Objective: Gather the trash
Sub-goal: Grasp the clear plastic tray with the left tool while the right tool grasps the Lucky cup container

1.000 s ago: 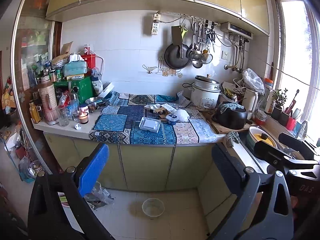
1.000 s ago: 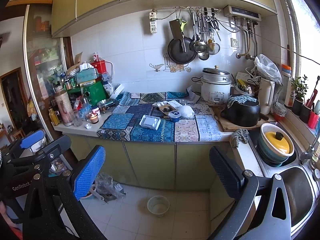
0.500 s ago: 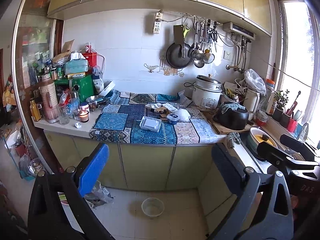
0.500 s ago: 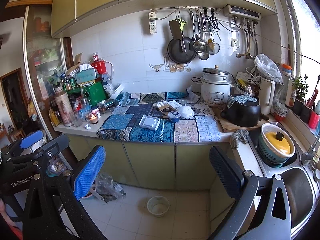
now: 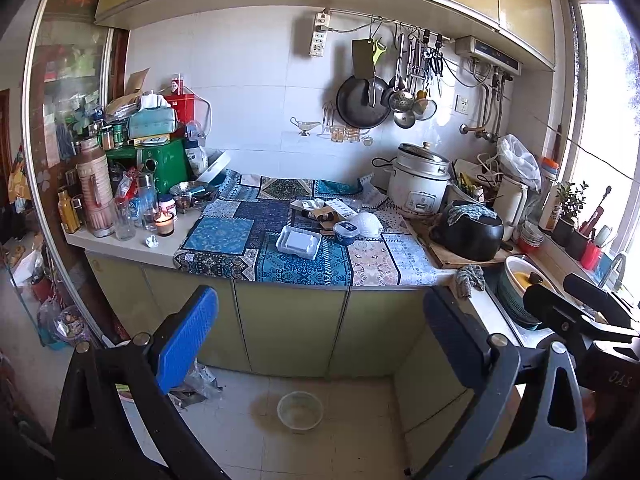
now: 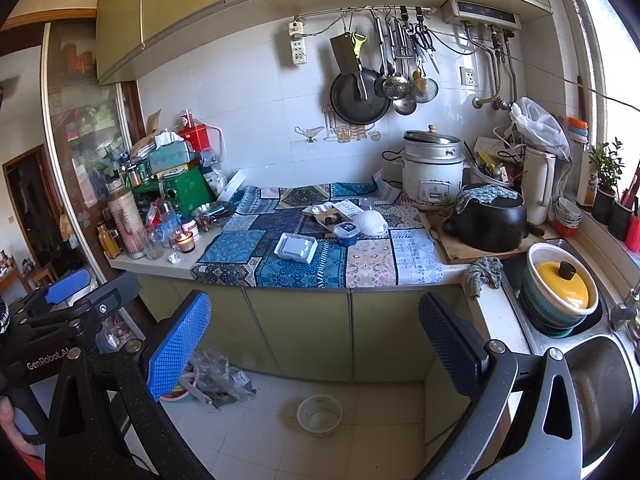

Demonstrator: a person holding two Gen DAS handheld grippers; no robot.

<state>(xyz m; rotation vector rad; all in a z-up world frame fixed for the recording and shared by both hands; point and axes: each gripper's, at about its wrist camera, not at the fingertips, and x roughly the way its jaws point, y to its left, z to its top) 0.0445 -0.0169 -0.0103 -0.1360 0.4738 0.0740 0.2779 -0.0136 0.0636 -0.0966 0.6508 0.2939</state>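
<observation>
Sink (image 6: 600, 392) only in right view

1. We found the front of the patterned cloth (image 5: 304, 268) bare, giving open access from the counter edge.
2. Bottles and jars (image 5: 120, 208) crowded the left end.
3. The black pot (image 5: 470, 234) and rice cooker (image 5: 418, 186) blocked the right.

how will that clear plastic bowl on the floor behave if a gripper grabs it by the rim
The clear plastic bowl looks thin and empty, so it is probably very light and may flex when squeezed. Upright on smooth tile, it would likely slide if nudged rather than tip.
</observation>
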